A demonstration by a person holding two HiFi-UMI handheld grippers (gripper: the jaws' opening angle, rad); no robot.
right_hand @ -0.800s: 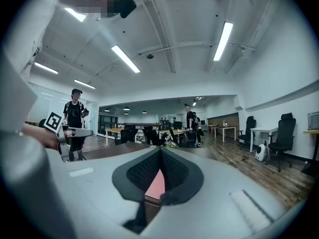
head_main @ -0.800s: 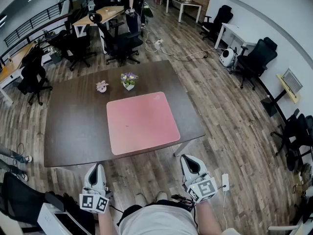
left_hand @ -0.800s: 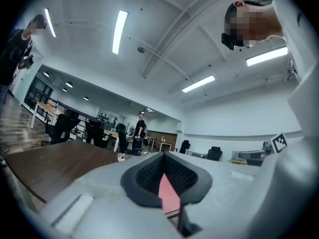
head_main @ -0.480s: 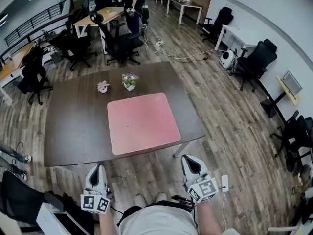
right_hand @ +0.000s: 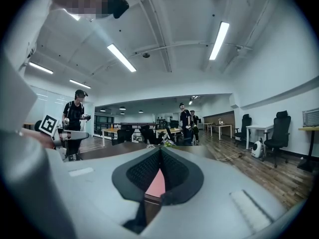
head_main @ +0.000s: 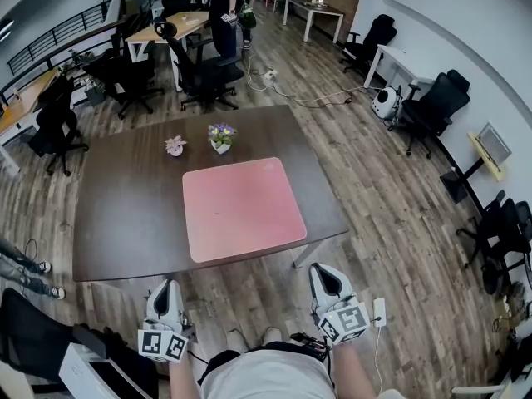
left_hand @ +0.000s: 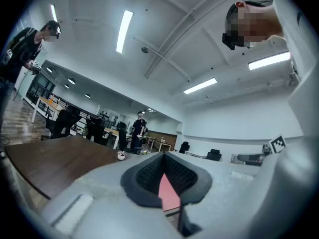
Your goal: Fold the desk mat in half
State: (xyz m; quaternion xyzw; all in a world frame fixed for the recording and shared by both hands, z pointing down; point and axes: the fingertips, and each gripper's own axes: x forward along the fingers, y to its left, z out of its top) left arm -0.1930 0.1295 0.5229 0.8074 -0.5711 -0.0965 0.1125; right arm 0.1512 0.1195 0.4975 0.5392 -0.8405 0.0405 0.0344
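A dark wooden table stands on plank flooring. Near its far edge sits a small pot of purple flowers, with a little pink ornament close beside it. Black office chairs stand beyond, near a person in dark clothes.

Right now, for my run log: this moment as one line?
stage: before grasp | desk mat: flat, unfolded on table | left gripper: jaws shut, empty | right gripper: jaws shut, empty
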